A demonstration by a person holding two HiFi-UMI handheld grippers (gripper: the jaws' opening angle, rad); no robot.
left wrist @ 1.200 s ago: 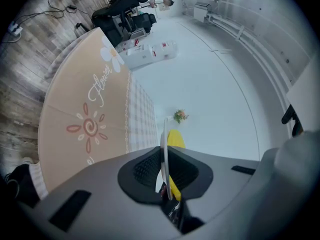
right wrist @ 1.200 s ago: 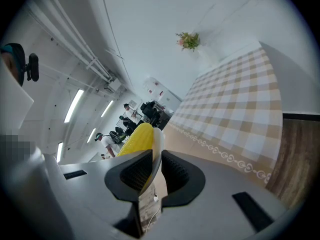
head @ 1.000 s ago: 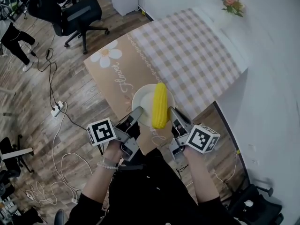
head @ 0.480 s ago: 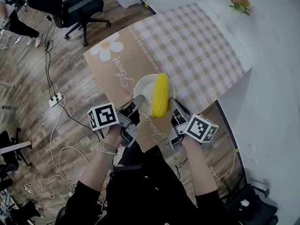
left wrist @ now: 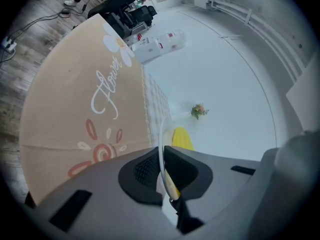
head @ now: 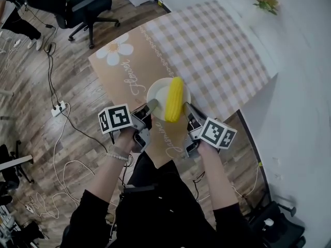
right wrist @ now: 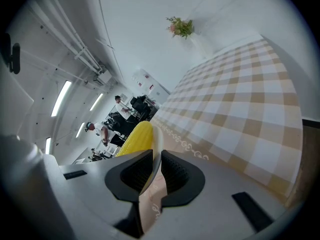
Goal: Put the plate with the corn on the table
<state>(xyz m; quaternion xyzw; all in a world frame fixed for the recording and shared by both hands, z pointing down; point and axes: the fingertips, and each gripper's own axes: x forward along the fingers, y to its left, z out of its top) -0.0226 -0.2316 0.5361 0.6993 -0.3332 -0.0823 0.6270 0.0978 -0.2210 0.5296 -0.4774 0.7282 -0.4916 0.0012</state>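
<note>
Open checked tabletop (head: 217, 50) beyond plate (head: 156, 94), flower vase (head: 265, 0) at far corner, wall (head: 305, 87) along right

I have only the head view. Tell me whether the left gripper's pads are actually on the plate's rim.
Observer: They are. In the left gripper view the left gripper is shut on the plate; the thin white rim runs edge-on between its two pads.
Operator: Now check the right one for me.
Observer: In the right gripper view the right gripper is shut on the rim as well, with the corn lying just beyond one pad, on the plate and not between the pads.
</note>
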